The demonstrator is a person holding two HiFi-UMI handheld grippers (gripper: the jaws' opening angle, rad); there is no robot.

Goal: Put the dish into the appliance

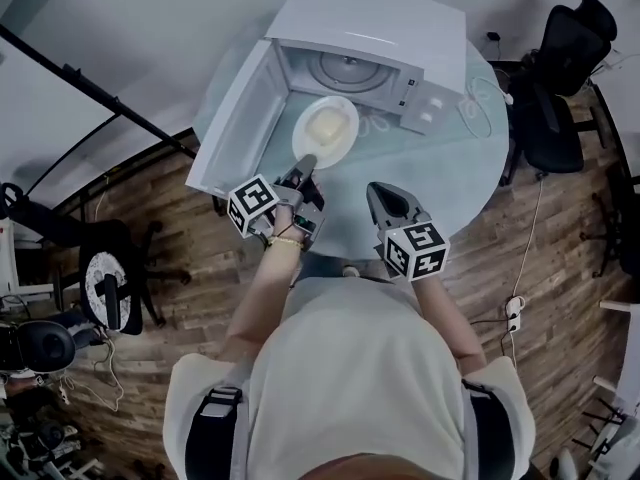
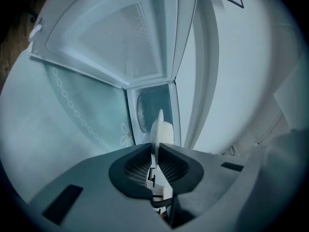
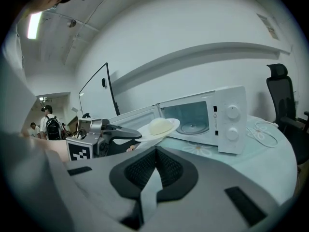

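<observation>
My left claw [image 2: 157, 151] is pinching the dish [image 1: 344, 146] by its rim, right at the open microwave [image 1: 370, 53] mouth. Right claw [image 3: 154, 153] is pressed together, empty, low over the table [image 1: 450, 168].

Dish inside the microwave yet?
No, the left gripper holds the dish by its rim in front of the open microwave, outside the cavity.

A round glass table [image 1: 450, 173] stands on a wooden floor [image 1: 150, 203], a looped white cable [image 1: 476, 108] lies at its far right edge, and a black office chair [image 1: 560, 68] stands just beyond it
</observation>
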